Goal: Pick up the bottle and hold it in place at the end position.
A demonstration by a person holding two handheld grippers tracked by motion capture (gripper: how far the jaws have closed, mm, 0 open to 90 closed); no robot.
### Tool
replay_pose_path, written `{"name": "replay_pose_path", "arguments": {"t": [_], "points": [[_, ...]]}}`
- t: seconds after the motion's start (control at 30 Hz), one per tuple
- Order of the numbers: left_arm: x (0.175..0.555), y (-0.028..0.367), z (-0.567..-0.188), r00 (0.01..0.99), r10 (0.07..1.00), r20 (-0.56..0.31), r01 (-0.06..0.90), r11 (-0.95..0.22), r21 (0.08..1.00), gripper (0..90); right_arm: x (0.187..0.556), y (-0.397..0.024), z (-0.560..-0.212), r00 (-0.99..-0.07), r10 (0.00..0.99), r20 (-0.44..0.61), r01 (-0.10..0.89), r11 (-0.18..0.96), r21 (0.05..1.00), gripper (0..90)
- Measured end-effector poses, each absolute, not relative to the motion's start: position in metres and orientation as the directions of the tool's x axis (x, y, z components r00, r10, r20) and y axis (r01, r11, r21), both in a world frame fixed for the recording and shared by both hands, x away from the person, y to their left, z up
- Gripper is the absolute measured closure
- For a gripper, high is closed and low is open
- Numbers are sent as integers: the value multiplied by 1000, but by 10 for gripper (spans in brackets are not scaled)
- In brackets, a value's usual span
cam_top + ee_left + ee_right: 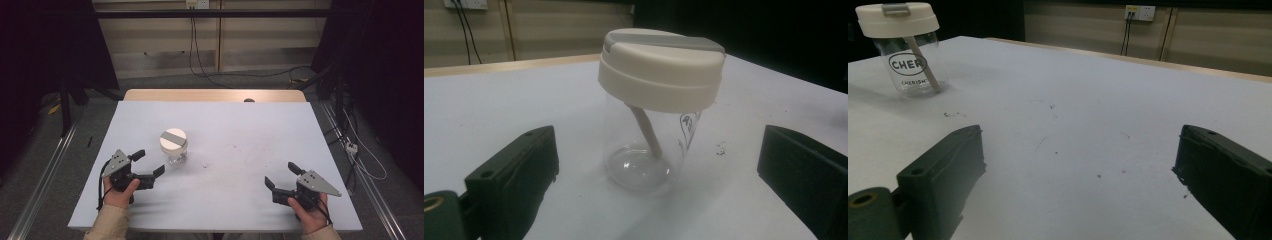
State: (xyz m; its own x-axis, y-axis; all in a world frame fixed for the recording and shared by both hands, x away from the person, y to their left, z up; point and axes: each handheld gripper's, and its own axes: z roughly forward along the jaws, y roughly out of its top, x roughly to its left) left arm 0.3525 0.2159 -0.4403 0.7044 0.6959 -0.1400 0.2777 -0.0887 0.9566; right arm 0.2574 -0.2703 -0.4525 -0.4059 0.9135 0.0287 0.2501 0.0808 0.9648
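Both grippers rest low on the white table (310, 125), jaws spread wide and holding nothing. Left gripper (149, 162) faces the clear jar (646, 150), which stands upright just ahead of its jaws, likely lined up for a grasp under the cream lid (661, 67). Right gripper (281, 175) sits well apart, probably waiting.

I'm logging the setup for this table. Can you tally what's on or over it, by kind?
Jars: 1, clear jar with a cream lid and a straw inside
Tongs: 2, left tongs and right tongs, both open and holding nothing
Total: 3
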Motion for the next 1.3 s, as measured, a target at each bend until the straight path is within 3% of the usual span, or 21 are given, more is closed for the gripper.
{"name": "replay_pose_path", "arguments": {"t": [1.3], "points": [[373,171,-445,649,752,-118,337,-146,930,30,259,-270,-453,-403,915,27,252,83,964,55]]}}
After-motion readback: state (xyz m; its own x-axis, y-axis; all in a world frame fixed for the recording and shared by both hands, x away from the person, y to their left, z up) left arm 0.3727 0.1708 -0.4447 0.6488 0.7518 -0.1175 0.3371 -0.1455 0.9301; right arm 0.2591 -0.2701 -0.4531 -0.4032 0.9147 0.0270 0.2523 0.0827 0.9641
